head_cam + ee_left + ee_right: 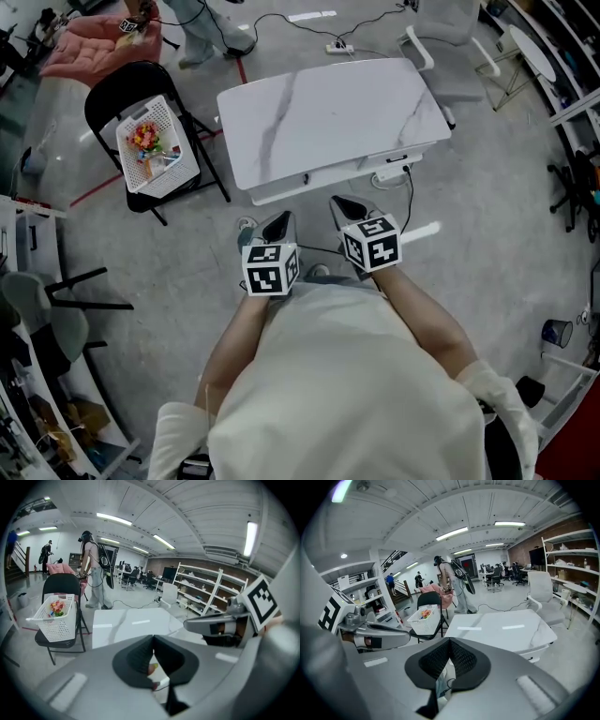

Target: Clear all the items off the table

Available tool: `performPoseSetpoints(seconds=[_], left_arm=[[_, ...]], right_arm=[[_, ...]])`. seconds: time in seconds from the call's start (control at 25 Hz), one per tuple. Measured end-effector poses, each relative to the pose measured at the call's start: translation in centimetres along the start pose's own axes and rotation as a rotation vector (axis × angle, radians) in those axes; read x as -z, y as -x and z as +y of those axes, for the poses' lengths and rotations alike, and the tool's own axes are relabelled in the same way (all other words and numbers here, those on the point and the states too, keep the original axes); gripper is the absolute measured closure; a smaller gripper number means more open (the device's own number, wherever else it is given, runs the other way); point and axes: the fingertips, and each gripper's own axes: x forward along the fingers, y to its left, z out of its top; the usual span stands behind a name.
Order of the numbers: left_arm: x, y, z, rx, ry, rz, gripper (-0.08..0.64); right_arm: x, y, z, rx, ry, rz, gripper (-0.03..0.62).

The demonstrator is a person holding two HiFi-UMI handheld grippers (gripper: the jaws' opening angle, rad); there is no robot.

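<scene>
The white marble-look table [328, 117] stands in front of me with a bare top; it also shows in the left gripper view [126, 623] and the right gripper view [501, 630]. A white basket [155, 145] with colourful items sits on a black folding chair [117, 94] to the table's left. My left gripper [278, 225] and right gripper [349, 208] hover side by side close to my body, short of the table's near edge. Both are shut with nothing between the jaws, as the left gripper [153, 639] and right gripper [450, 641] show in their own views.
A white office chair [450, 28] stands behind the table at the right. Cables and a power strip [339, 47] lie on the floor beyond it. A pink armchair [94, 42] sits at the far left, and a person [93, 569] stands near it. Shelving [211, 590] lines the right wall.
</scene>
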Motion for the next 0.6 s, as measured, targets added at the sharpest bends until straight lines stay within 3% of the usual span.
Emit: performPoseSetpoints(seconds=[0.6], left_arm=[[-0.41,0.38,-0.34,-0.008,0.000,-0.023,0.551]], right_arm=[[-0.23,0.97,-0.22,0.028,0.032,-0.040,0.594]])
